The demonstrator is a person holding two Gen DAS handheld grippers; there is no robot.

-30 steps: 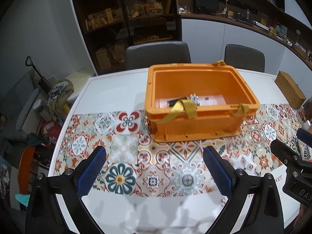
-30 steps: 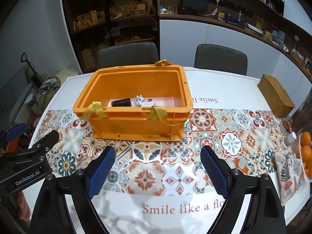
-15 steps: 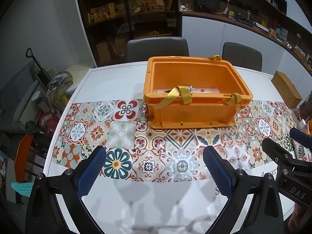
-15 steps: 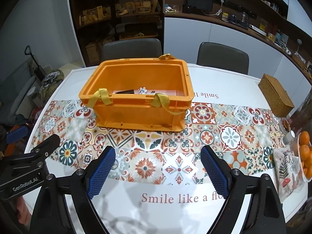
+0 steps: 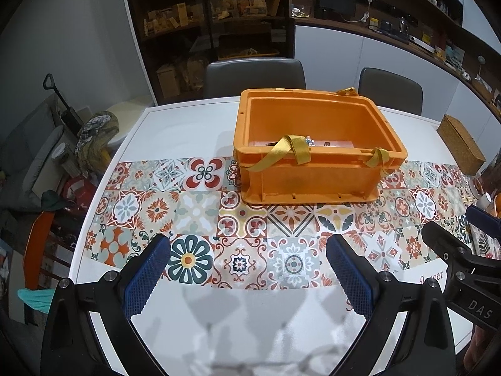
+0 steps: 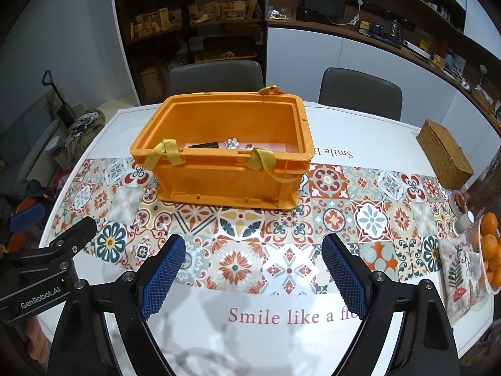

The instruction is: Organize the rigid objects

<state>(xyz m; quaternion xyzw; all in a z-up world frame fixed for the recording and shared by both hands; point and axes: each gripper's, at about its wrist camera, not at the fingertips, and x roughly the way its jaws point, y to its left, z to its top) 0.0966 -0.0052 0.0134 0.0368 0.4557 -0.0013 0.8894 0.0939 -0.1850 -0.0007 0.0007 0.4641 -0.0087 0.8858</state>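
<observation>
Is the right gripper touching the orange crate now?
Apart. The right wrist view shows the open right gripper well short of the orange crate, with patterned table runner visible between them.

i see an orange crate [image 6: 225,185] with mustard-yellow straps [image 6: 261,158] over its rim. it sits on a runner [image 6: 338,216] of patchwork tile patterns: red, teal, ochre and cream florals and medallions. the table [image 5: 184,131] is white, with reddish-brown lettering [image 6: 288,315]. my left gripper [image 5: 247,271] and right gripper [image 6: 253,268] are black with blue cross-hatched pads [image 6: 162,274]. chairs [image 6: 360,92] are grey, the woven box [image 6: 444,153] tan, the fruit [image 6: 488,241] orange.
</observation>
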